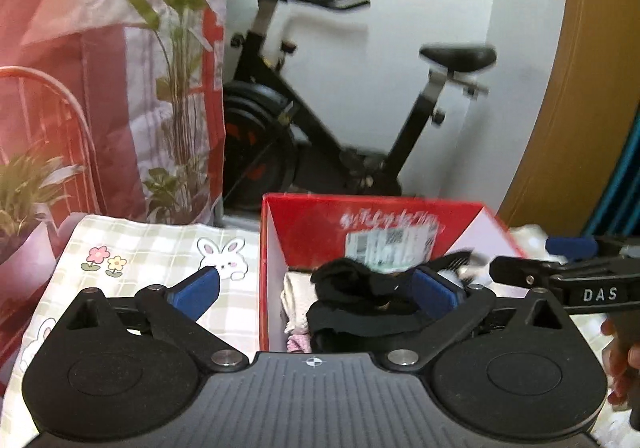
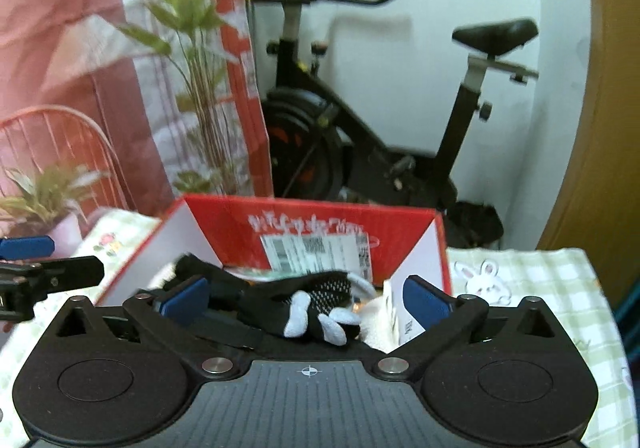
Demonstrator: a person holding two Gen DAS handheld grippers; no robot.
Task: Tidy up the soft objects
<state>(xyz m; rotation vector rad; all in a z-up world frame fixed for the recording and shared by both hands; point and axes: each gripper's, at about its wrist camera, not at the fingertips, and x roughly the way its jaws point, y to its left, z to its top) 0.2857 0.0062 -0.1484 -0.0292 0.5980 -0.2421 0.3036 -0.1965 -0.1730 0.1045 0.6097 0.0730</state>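
- Black glove (image 2: 304, 306) with pale grey fingertips lies inside the red box (image 2: 312, 221), on top of the other soft items.
- Black garment (image 1: 360, 296) and pale cloth (image 1: 294, 296) also lie in the box.
- Left gripper (image 1: 316, 294): jaws wide, nothing held, poised over the box's left wall.
- Right gripper (image 2: 306, 304): jaws wide, nothing gripped, glove lying below between the blue pads.
- Box rests on a checked bunny-print cloth (image 1: 160, 244).
- Exercise bike (image 2: 360, 127) stands behind.

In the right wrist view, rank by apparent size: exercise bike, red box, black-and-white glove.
1. exercise bike, though it stands farther back
2. red box
3. black-and-white glove, smallest despite being nearest
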